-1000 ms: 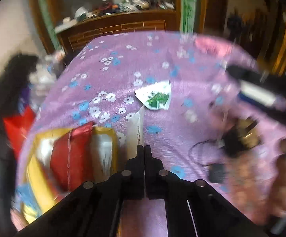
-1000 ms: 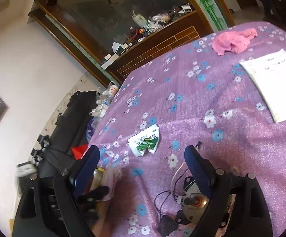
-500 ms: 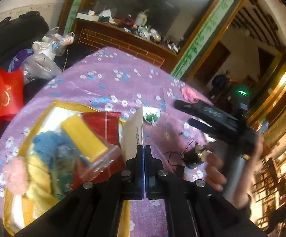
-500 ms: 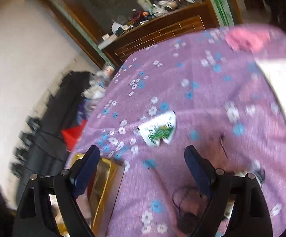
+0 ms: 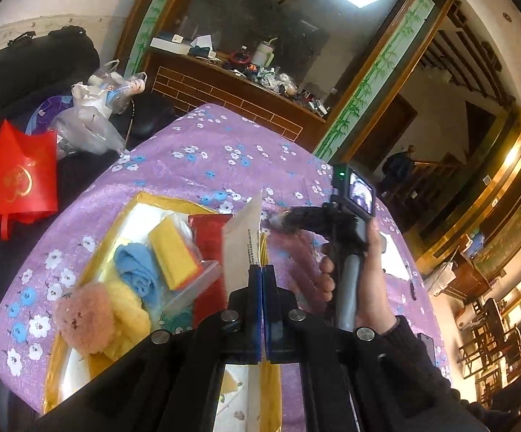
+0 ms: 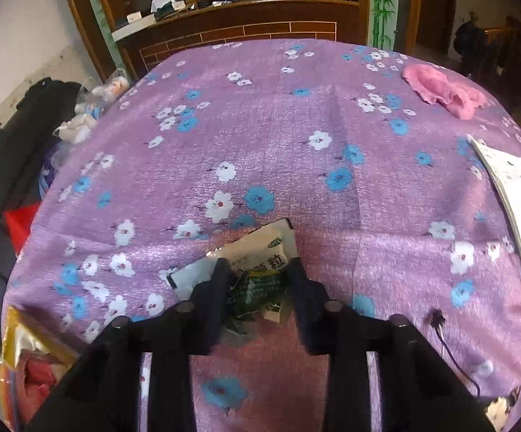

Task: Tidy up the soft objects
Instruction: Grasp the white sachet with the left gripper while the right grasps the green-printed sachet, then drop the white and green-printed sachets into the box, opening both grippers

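My left gripper (image 5: 263, 270) is shut on a white paper packet (image 5: 242, 243) and holds it up over the right edge of a yellow tray (image 5: 80, 324). The tray holds a pink plush (image 5: 84, 318), a yellow plush, a blue cloth (image 5: 138, 270), a yellow pack (image 5: 174, 255) and a red pack (image 5: 208, 237). My right gripper (image 6: 258, 268) is open, its fingers on either side of a white and green sachet (image 6: 260, 266) lying on the purple flowered tablecloth (image 6: 296, 144). The right gripper also shows in the left wrist view (image 5: 278, 220).
A pink cloth (image 6: 444, 90) lies at the far right of the table. A white booklet (image 6: 516, 194) lies at the right edge. A black cable with a small device (image 6: 454, 352) lies front right. A red bag (image 5: 19, 176) and plastic bags (image 5: 91, 122) sit beyond the table's left side.
My right gripper has moved forward and down to the sachet and narrowed around it. My left gripper has lifted and tilted back with the paper packet, so more of the tray shows.
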A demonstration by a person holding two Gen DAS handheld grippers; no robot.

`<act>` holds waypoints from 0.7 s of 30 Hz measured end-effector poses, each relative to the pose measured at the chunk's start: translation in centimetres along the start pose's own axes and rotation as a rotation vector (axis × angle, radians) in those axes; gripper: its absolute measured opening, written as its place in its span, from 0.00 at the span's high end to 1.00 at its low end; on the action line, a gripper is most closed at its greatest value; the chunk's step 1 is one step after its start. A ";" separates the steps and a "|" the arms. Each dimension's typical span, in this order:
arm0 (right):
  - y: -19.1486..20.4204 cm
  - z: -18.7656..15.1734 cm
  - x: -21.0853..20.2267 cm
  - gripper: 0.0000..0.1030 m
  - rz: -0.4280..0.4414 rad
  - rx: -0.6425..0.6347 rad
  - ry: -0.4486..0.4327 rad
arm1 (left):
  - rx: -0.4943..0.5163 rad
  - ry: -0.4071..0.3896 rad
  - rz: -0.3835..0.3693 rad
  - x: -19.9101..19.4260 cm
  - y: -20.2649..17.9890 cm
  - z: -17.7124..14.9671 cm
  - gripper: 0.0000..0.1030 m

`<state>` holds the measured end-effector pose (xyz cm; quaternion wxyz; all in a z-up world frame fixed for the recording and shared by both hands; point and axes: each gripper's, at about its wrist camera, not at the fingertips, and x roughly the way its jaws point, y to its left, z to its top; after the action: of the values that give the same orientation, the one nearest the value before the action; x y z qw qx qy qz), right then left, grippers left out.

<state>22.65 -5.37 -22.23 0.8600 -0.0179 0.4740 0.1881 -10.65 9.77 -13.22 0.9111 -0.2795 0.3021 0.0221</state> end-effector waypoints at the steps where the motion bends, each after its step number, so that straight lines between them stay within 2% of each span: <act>1: -0.1 -0.3 -0.6 0.82 -0.003 -0.002 -0.005 | -0.003 -0.001 0.003 -0.2 0.0 -0.2 1.00; 5: 0.6 -1.6 -3.9 0.83 -0.010 -0.052 -0.072 | 0.001 -0.005 0.008 -0.3 -0.4 -0.5 1.00; 12: 0.3 -5.1 -10.9 0.83 0.075 -0.074 -0.158 | 0.015 -0.022 0.036 -1.4 -1.5 -1.9 1.00; 18: 0.2 -10.4 -17.1 0.83 0.312 -0.082 -0.182 | 0.028 -0.043 0.066 -4.5 -2.1 -3.5 1.00; 21: 1.7 -13.7 -19.0 0.83 0.450 -0.122 -0.173 | 0.060 -0.047 0.126 -5.7 -2.3 -4.4 1.00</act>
<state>1.94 -12.51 -13.92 0.8313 0.0522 0.3783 0.4040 -17.18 6.26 -11.81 0.9227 -0.2317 0.2984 0.0769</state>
